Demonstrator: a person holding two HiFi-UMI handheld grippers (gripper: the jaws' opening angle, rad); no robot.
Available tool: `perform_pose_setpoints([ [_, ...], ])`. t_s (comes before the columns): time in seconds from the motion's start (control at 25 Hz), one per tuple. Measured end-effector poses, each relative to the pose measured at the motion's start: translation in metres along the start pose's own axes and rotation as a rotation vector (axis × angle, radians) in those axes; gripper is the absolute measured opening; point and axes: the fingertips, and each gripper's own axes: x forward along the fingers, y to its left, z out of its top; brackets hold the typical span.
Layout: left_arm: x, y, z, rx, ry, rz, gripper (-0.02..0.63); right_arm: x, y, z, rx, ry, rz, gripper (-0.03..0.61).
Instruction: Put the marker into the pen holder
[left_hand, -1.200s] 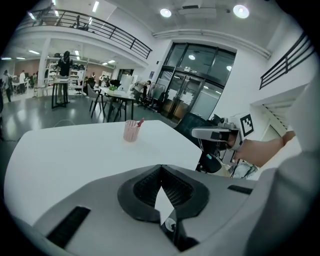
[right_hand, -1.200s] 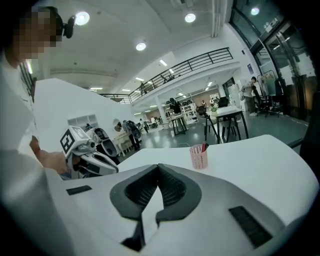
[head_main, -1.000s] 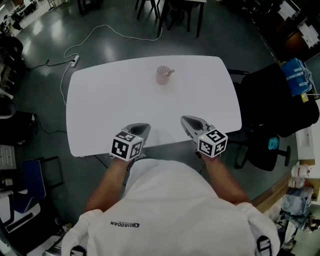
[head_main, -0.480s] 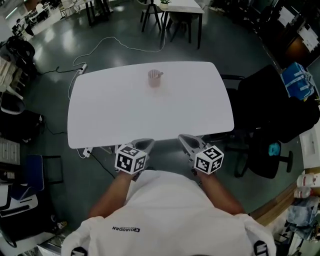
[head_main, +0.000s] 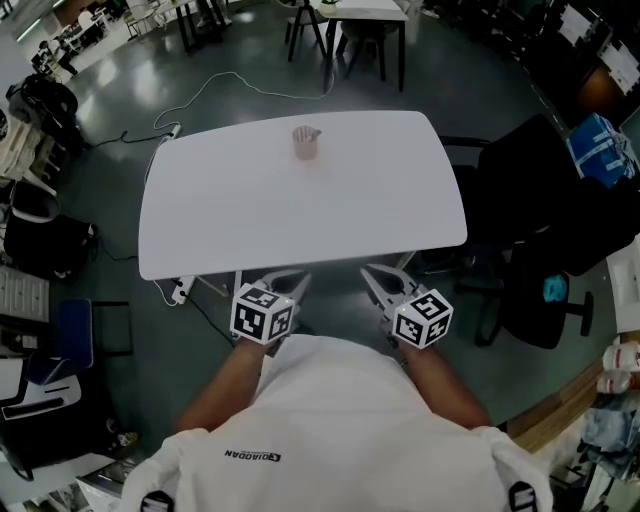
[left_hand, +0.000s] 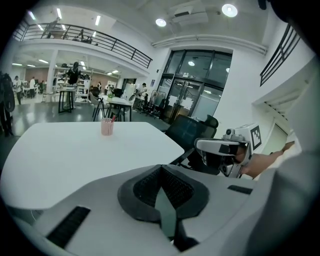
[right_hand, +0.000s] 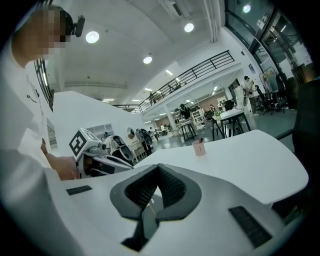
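Note:
A pink pen holder (head_main: 305, 142) stands near the far edge of the white table (head_main: 220, 220), with a marker poking out of its top. In the left gripper view the pen holder (left_hand: 107, 126) shows a red tip above its rim, and in the right gripper view the pen holder (right_hand: 199, 148) is small and far off. My left gripper (head_main: 286, 284) and right gripper (head_main: 377, 281) hover just off the table's near edge, close to my body. Both the left gripper (left_hand: 160, 167) and the right gripper (right_hand: 159, 167) are shut, with nothing between the pads.
A black office chair (head_main: 530, 200) stands right of the table. A white cable and power strip (head_main: 175, 130) lie on the floor at the far left. More desks and chairs (head_main: 350, 20) stand beyond the table. A blue chair (head_main: 75, 335) is at the left.
Both grippers have drawn back together from over the table's near part to just past its near edge. The pen holder and marker have stayed where they were.

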Motion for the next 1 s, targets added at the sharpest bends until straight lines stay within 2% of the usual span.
perform_pose_setpoints([
  [0.4,0.001,-0.015,0.003,0.018,-0.011,0.001,0.026,-0.011,0.01,-0.013,-0.001,0.016,0.026,0.018],
  [1.0,-0.004,-0.013,0.0,0.025,-0.003,0.017,0.026,-0.007,0.012,-0.014,-0.022,0.027,0.046,0.018],
])
